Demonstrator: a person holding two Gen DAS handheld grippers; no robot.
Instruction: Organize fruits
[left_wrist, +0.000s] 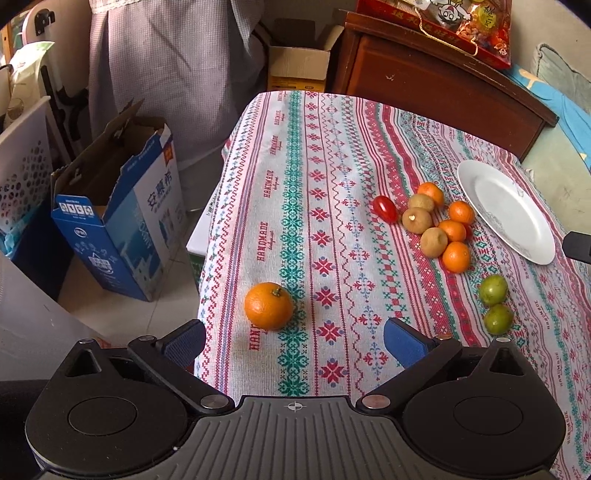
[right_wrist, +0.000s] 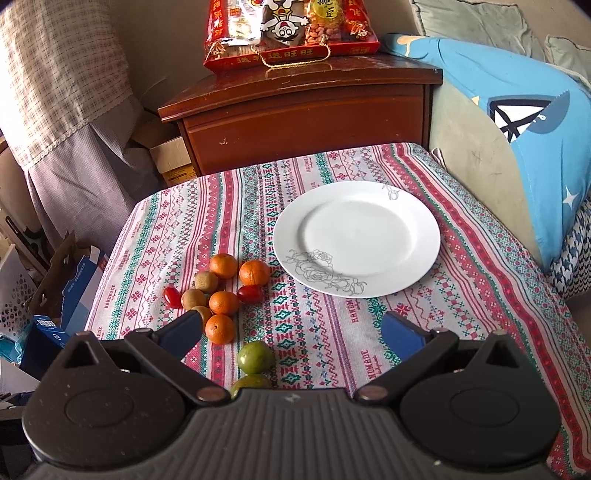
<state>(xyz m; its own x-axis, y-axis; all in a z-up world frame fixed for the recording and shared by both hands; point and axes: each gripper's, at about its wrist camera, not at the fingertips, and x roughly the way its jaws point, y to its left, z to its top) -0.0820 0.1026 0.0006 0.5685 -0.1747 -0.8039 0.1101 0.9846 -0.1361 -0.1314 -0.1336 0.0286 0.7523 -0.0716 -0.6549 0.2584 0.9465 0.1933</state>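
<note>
A large orange (left_wrist: 268, 305) lies alone on the patterned tablecloth, just ahead of my open, empty left gripper (left_wrist: 295, 341). A cluster of small oranges (left_wrist: 456, 257), brown longans (left_wrist: 417, 220) and a red cherry tomato (left_wrist: 385, 209) lies to the right, beside an empty white plate (left_wrist: 506, 210). Two green fruits (left_wrist: 494, 290) lie nearer. In the right wrist view the plate (right_wrist: 356, 236) is ahead, the cluster (right_wrist: 223, 302) ahead left, and a green fruit (right_wrist: 255, 357) lies just before my open, empty right gripper (right_wrist: 291, 334).
A wooden cabinet (right_wrist: 306, 114) with a red snack bag (right_wrist: 291, 29) stands behind the table. Cardboard boxes (left_wrist: 122, 206) stand on the floor at the left of the table edge. A blue cushion (right_wrist: 535, 147) lies at the right.
</note>
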